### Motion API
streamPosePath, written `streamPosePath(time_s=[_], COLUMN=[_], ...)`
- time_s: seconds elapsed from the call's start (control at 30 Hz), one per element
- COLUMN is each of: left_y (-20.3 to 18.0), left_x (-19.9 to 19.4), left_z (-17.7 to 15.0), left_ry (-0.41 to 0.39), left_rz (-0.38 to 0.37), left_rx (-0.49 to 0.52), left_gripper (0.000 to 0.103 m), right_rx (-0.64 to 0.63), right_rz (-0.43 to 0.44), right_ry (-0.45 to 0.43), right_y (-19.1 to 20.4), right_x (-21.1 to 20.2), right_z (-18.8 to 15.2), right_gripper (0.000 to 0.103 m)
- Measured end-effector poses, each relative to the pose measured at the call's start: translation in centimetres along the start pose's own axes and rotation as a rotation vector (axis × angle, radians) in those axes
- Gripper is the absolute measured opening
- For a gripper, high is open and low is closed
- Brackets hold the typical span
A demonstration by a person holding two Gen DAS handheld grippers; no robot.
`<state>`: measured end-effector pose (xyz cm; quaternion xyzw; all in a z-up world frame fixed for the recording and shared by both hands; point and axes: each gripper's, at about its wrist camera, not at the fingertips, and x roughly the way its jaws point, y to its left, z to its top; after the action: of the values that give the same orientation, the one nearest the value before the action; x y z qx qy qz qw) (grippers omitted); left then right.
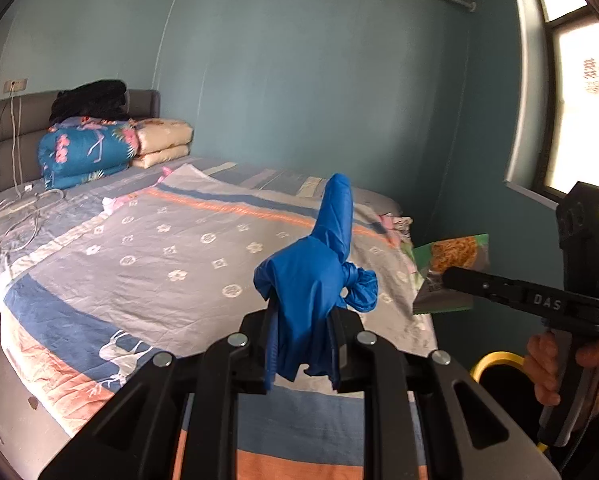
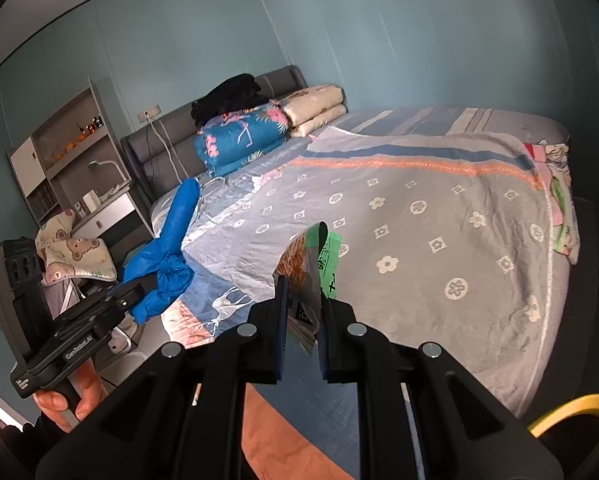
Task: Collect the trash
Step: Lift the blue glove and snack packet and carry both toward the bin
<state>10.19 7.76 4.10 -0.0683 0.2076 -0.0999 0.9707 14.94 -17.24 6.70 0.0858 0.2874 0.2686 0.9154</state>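
Note:
My left gripper (image 1: 302,316) is shut on a knotted blue plastic bag (image 1: 319,272), held up above the bed; the bag and gripper (image 2: 147,284) also show at the left of the right wrist view, where the blue bag (image 2: 167,248) sticks upward. My right gripper (image 2: 304,300) is shut on a green snack wrapper (image 2: 311,268) with a noodle picture. In the left wrist view this wrapper (image 1: 451,268) hangs from the right gripper (image 1: 447,276) beside the bed's right edge.
A bed with a patterned grey, blue and orange sheet (image 1: 171,248) fills both views. Folded quilts (image 1: 87,152) lie at the headboard. A yellow-rimmed bin (image 1: 499,364) sits low right; its rim (image 2: 575,412) also shows. A shelf unit (image 2: 71,160) stands left; a window (image 1: 579,120) is on the right.

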Motion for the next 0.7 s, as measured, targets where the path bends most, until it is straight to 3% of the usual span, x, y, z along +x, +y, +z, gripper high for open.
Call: streamPosePath(time_s=[0.4, 0.7], left_y=[-6.8, -11.0], left_x=[-4.0, -4.2], left_z=[-0.2, -0.9], left_ry=[-0.054, -0.036], left_rz=[-0.114, -0.199], left_rx=[0.091, 0.152], left_gripper=[0.018, 0.018], right_rx=[0.022, 0.073], right_rz=[-0.054, -0.136], right_ry=[-0.074, -0.105], right_y=[-1.7, -4.2], right_x=[-7.6, -13.1], right_z=[-1.5, -3.5], right_gripper=[0.013, 0.013])
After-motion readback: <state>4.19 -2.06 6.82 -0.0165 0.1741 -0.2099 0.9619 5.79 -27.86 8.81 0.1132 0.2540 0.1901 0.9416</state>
